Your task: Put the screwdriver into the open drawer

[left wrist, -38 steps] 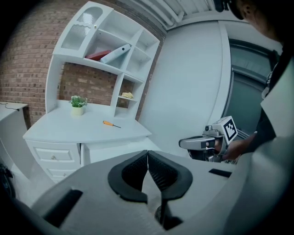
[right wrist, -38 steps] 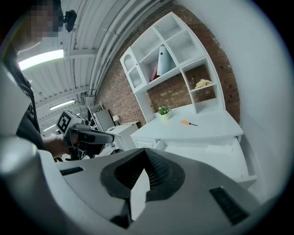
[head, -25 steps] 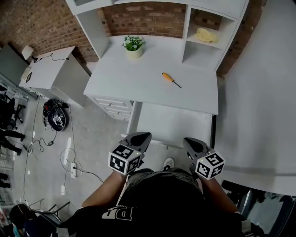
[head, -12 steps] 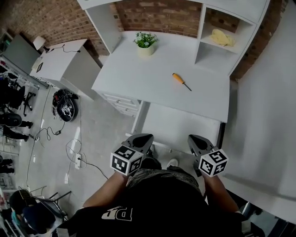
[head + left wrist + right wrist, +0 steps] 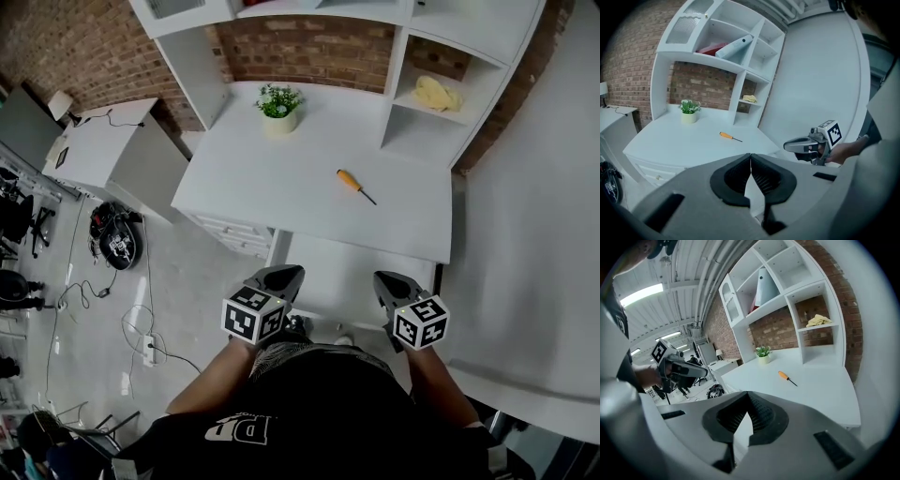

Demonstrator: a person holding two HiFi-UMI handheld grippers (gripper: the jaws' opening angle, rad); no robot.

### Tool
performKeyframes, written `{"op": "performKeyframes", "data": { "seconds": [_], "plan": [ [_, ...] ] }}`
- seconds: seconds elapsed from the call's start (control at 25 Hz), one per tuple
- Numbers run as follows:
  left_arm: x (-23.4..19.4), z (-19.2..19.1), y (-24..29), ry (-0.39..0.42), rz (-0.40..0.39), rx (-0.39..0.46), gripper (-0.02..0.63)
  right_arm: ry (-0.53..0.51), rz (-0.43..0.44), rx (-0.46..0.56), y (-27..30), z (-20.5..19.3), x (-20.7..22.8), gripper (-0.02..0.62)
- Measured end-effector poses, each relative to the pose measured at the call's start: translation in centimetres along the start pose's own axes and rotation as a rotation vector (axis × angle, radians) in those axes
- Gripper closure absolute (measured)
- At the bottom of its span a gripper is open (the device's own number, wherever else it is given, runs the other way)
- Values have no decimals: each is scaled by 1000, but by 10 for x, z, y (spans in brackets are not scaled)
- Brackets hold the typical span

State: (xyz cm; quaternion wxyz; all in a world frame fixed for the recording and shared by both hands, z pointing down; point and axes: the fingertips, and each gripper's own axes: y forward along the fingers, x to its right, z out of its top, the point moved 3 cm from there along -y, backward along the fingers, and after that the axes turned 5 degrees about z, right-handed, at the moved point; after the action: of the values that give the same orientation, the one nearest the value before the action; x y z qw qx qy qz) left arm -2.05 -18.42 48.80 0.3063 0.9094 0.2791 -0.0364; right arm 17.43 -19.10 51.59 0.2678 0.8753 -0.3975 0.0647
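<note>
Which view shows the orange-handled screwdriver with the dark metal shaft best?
The head view: it looks down on the orange-handled screwdriver, whole and unobstructed on the white desk. Both gripper views show it whole too, but from a low slant.

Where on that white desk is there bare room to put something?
The white desk top is mostly bare: left half before the small green potted plant, and right front corner past the orange-handled screwdriver. The cubby with the yellow cloth is taken.
</note>
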Motion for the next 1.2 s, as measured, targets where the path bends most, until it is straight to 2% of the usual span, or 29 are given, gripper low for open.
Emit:
{"op": "performKeyframes", "data": {
  "seconds": [0.32, 0.56, 0.88, 1.2],
  "plan": [
    [-46, 7, 20, 7, -22, -22, 588, -75, -89, -88, 44, 19, 31, 591],
    [-80, 9, 35, -6, -37, -42, 588, -198, -159, -203, 92, 29, 63, 589],
    [-121, 0, 37, -32, -42, -78, 588, -246, -213, -272, 154, 42, 95, 587],
    [-151, -8, 40, -36, -41, -123, 588, -326, -256, -356, 209, 44, 142, 547]
  ]
}}
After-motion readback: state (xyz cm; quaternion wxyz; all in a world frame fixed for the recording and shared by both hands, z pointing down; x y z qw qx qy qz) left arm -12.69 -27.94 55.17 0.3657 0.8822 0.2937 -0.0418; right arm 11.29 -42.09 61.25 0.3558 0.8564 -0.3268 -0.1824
